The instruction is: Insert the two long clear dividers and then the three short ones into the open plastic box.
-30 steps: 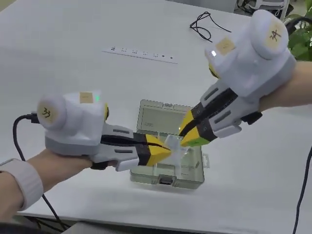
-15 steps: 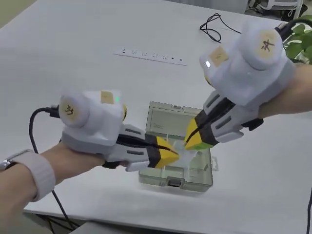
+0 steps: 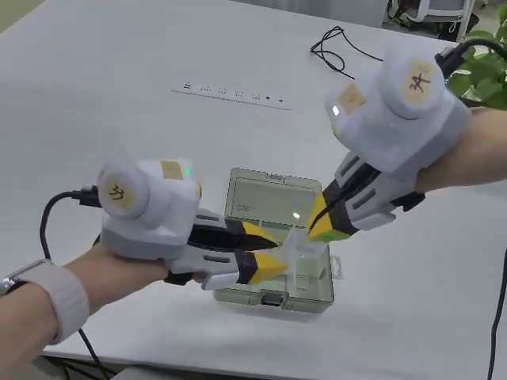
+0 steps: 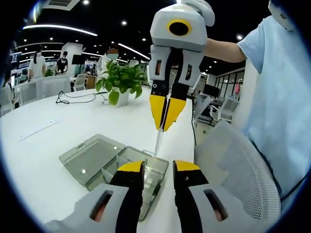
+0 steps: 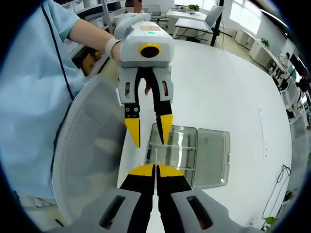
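We hold the right gripper (image 3: pixel 319 229) with its black-and-yellow jaws pressed together on the upper end of a thin clear plastic divider (image 4: pixel 158 141). We cannot tell whether it is 1 of the 2 long ones or 1 of the 3 short ones. Below it the open clear-green plastic box (image 3: pixel 305 297) lies on the white surface (image 3: pixel 119 103), with its flat hinged lid (image 3: pixel 265 196) folded back on the far side. Our left gripper (image 3: pixel 277 252) reaches in over the box from the other side, jaws parted and gripping nothing. In the left gripper view the divider hangs from the right gripper's tips straight toward the gap between the left gripper's jaws, and its free lower end comes down just above the box's near rim. That line is what the next move turns on. The divider's long axis runs from one gripper's tips to the other's gap, the left gripper is nearer the free end, and the box sits directly underneath. We judge that the left gripper could close on that loose end to steady it. Both grippers could then turn the strip level with the box's slots and lower it. In the right gripper view pale lines cross the tray, but we cannot tell whether they are seated dividers or moulded ribs.
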Demonstrator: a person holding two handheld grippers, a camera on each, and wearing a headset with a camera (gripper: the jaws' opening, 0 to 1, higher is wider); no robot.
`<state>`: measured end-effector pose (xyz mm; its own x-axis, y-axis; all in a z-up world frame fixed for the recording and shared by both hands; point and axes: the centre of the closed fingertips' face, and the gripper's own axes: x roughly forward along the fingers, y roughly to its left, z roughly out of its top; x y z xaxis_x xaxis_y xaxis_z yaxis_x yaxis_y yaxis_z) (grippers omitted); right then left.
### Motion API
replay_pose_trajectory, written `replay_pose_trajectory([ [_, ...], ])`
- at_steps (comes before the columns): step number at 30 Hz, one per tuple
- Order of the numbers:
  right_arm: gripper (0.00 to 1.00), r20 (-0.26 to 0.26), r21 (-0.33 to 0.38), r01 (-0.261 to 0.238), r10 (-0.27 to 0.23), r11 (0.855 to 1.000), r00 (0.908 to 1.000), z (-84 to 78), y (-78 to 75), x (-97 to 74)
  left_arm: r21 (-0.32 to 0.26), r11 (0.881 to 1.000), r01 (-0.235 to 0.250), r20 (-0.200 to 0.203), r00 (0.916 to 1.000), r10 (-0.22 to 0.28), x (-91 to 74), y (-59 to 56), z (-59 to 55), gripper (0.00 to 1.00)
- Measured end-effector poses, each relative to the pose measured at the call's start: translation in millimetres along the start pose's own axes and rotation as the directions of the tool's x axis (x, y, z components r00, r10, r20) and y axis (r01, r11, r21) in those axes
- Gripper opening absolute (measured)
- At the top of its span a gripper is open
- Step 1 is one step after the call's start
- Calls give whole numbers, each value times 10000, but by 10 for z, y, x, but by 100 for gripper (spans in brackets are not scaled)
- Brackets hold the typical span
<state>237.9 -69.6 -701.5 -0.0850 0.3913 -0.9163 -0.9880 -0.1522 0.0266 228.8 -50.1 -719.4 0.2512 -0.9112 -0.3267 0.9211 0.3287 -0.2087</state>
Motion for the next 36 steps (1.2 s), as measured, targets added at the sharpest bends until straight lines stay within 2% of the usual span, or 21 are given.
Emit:
replay_pose_trajectory([
  [4,2,-481,262,210,-198,9994,9986,-181,-94,46,-6,9979,-646,-140,9978,646,-56,127,-88,41],
  [6,2,-836,491,393,-351,9980,9959,-277,-145,72,-116,9945,-1040,-182,9944,1038,-93,197,-134,50],
  [7,2,-838,466,408,-368,9981,9958,-283,-152,78,-194,9928,-1181,-252,9927,1176,-111,220,-164,54],
  [8,2,-1129,939,486,-379,9944,9929,-348,-160,83,-164,9917,-1278,-259,9915,1274,-123,233,-175,58],
  [13,2,-1481,1140,682,-509,9911,9877,-430,-232,164,-122,9835,-1803,-426,9828,1796,-196,319,-248,74],
  [17,2,-1604,1283,685,-474,9894,9859,-438,-223,211,-606,9682,-2426,-931,9672,2365,-260,409,-360,91],
  [19,2,-1680,1312,619,-394,9894,9850,-470,-227,266,-495,9656,-2554,-905,9639,2504,-282,430,-368,99],
  [21,2,-1687,1322,591,-363,9895,9850,-494,-246,304,-486,9630,-2651,-892,9614,2602,-322,454,-379,100],
  [27,2,-1735,1595,560,-278,9856,9844,-558,-284,358,-381,9628,-2674,-859,9609,2634,-384,457,-390,100],
  [32,2,-1587,1524,601,-356,9865,9867,-511,-286,393,-418,9623,-2689,-974,9596,2640,-410,444,-432,100],
  [36,2,-1667,1517,541,-284,9869,9856,-491,-258,415,-456,9611,-2723,-1063,9580,2663,-419,452,-457,100],
])
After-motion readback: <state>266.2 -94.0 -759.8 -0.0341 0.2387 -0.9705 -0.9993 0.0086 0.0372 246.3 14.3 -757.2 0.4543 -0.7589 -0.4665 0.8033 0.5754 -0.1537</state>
